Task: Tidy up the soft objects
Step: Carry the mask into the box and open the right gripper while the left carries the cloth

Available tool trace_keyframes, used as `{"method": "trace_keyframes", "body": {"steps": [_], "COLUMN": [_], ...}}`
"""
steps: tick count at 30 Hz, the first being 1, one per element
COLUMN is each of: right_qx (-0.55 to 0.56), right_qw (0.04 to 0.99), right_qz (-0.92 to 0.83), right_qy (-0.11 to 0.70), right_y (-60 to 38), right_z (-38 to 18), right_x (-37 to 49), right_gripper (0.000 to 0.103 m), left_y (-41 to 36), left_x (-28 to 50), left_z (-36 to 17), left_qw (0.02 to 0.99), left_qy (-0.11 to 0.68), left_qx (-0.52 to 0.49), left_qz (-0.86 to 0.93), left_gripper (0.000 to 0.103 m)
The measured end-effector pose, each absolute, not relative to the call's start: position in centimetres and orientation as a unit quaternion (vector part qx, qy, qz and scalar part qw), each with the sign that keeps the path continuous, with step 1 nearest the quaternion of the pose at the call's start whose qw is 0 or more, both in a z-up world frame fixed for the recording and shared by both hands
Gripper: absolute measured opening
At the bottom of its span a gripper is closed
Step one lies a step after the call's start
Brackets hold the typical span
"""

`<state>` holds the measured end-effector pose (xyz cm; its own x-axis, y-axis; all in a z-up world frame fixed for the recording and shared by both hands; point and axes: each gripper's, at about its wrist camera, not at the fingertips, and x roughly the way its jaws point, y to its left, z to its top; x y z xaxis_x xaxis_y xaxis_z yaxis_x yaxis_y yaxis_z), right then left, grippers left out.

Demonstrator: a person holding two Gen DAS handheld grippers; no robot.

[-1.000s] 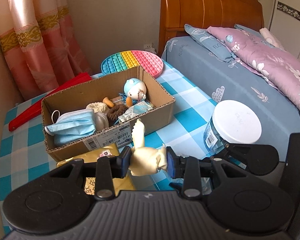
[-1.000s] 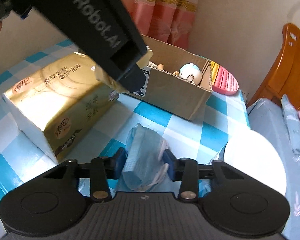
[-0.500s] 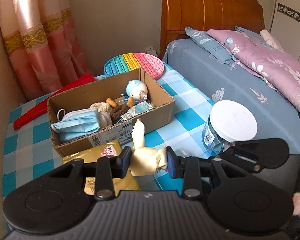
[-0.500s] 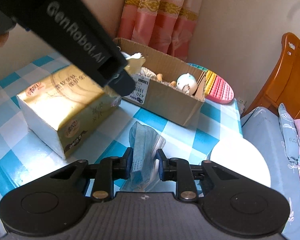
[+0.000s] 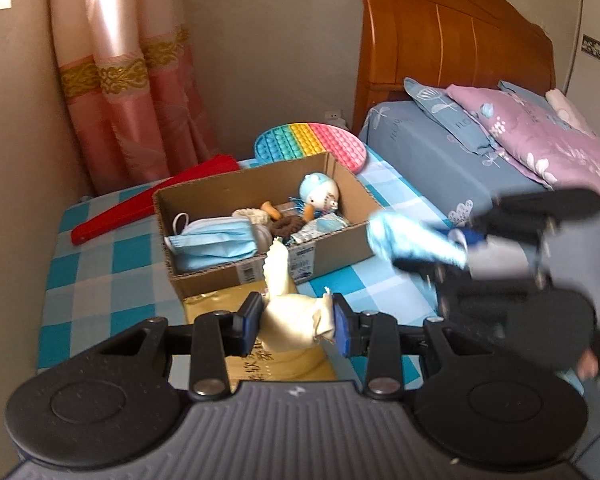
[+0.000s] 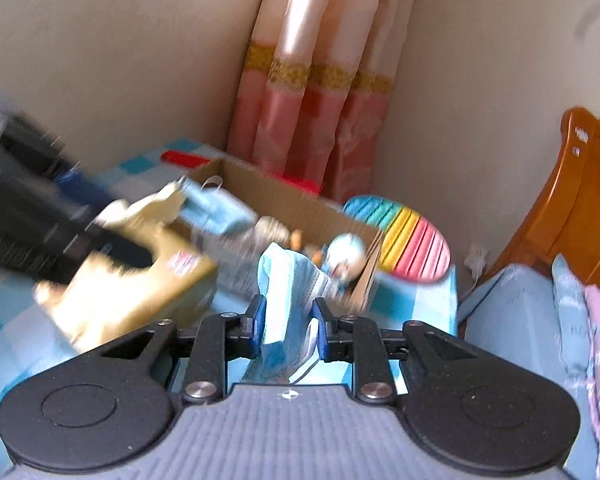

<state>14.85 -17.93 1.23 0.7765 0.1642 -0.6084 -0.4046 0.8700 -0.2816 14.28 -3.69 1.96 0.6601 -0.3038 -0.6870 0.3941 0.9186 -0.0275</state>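
The right gripper (image 6: 287,322) is clamped on a mask (image 6: 286,292), the left gripper (image 5: 295,320) on a cream toy (image 5: 290,312). The box (image 5: 340,254) lies ahead; carry each fully over its rim before releasing.

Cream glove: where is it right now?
Left wrist view, bottom centre: the cream glove is pinched in the left gripper, above the gold tissue pack and just in front of the cardboard box.
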Motion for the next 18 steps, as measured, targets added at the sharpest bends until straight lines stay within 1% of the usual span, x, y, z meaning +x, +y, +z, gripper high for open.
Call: {"method": "trace_keyframes", "body": {"steps": [5, 9, 10, 11, 12, 13, 15, 16, 17, 18], "right_qx": [-0.223, -0.217, -0.209, -0.201, -0.193, -0.185, -0.169, -0.159, -0.148, -0.139], "right_qw": [0.921, 0.919, 0.918, 0.918, 0.917, 0.917, 0.916, 0.917, 0.917, 0.918], "right_qz": [0.154, 0.150, 0.151, 0.153, 0.157, 0.159, 0.158, 0.160, 0.162, 0.162], "right_qy": [0.281, 0.292, 0.301, 0.307, 0.311, 0.316, 0.326, 0.330, 0.333, 0.334], "right_y": [-16.9, -16.3, -16.3, -16.4, -16.5, -16.7, -17.4, -17.8, -18.2, -18.6], "right_z": [2.7, 2.5, 2.1, 1.9, 1.6, 1.3, 1.0, 0.9, 1.0, 1.0], "right_x": [19.8, 23.9, 24.9, 25.5, 26.0, 26.3, 26.5, 26.1, 25.8, 25.4], "right_gripper": [0.029, 0.029, 0.032, 0.036, 0.048, 0.056, 0.061, 0.066, 0.069, 0.076], "left_y": [-3.0, -2.7, -2.7, -2.6, -2.7, -2.7, -2.6, -2.6, -2.6, -2.6], "left_x": [14.7, 15.5, 15.7, 15.8, 15.9, 16.0, 16.3, 16.5, 16.6, 16.8], "left_z": [1.8, 1.5, 1.4, 1.4, 1.4, 1.4, 1.4, 1.3, 1.3, 1.4], "left_qw": [0.911, 0.911, 0.911, 0.912, 0.912, 0.913, 0.913, 0.913, 0.913, 0.913], "left_qy": [0.364, 0.367, 0.367, 0.367, 0.366, 0.365, 0.366, 0.366, 0.366, 0.366], "left_qx": [0.056, 0.052, 0.051, 0.050, 0.050, 0.050, 0.049, 0.050, 0.051, 0.052], "left_qz": [-0.185, -0.180, -0.179, -0.178, -0.177, -0.176, -0.174, -0.173, -0.172, -0.171], "left_gripper": [0.035, 0.035, 0.035, 0.035, 0.035, 0.035, 0.035, 0.035, 0.035, 0.035]}}
